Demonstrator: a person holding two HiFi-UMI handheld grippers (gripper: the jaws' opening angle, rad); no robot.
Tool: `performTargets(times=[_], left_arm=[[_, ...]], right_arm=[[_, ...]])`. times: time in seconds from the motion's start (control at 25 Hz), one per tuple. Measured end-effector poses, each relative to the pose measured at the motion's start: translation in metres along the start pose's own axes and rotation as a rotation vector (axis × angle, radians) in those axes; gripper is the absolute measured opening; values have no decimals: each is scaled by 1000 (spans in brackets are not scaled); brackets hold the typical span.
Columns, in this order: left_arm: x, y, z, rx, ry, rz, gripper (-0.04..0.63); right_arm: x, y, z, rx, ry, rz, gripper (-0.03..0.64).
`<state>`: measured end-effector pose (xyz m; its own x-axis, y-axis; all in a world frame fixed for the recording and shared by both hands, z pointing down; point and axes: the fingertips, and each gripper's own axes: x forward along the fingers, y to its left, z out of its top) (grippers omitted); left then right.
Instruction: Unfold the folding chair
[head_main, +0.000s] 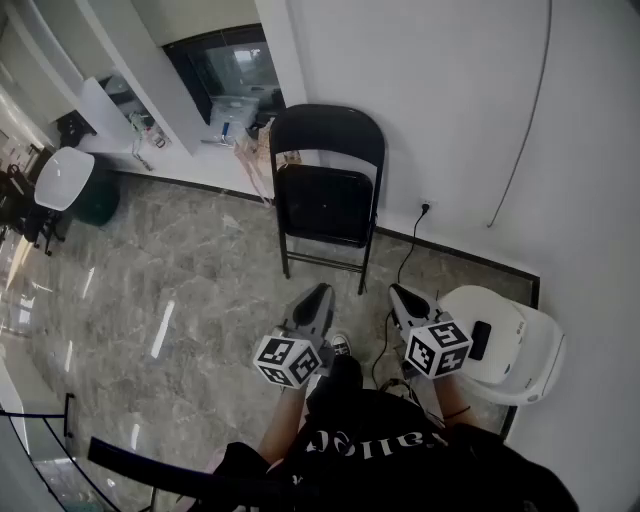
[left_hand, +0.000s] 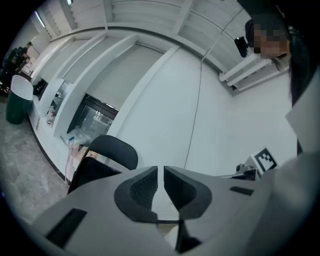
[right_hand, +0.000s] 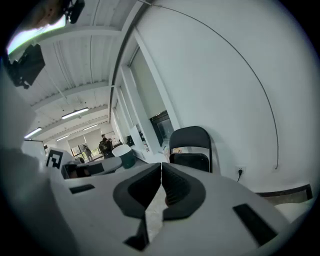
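Two distant people (right_hand: 103, 142) beyond right gripper (right_hand: 161, 170)

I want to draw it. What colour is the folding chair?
Black all over. The folding chair shows best in the head view.

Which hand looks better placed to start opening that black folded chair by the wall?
Left, narrowly. The left tool sits straight in front of the folded chair; the right tool is off beside its leg. Both are shut and short of it.
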<state>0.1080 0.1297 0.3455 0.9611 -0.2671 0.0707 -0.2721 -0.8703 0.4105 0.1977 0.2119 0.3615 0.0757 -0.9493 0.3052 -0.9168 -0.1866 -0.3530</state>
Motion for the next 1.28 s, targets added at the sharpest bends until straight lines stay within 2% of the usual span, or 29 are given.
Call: performTargets(times=[0.12, 0.24, 0.6, 0.8, 0.96, 1.28], left_arm=[[29, 40, 11, -18, 37, -11, 29], [59, 77, 14, -41, 67, -14, 54], [136, 163, -1, -177, 139, 42, 106], [187, 196, -14, -223, 175, 89, 126], [240, 223, -23, -278, 182, 162, 129], [328, 256, -37, -473, 103, 349, 144]], right_arm=[[46, -6, 23, 16, -8, -16, 15], [84, -19, 41, -19, -1, -41, 17], [158, -76, 80, -51, 27, -75, 17], [208, -113, 106, -109, 70, -7, 17], [256, -154, 142, -168, 110, 57, 17], [337, -213, 197, -359, 257, 259, 18]])
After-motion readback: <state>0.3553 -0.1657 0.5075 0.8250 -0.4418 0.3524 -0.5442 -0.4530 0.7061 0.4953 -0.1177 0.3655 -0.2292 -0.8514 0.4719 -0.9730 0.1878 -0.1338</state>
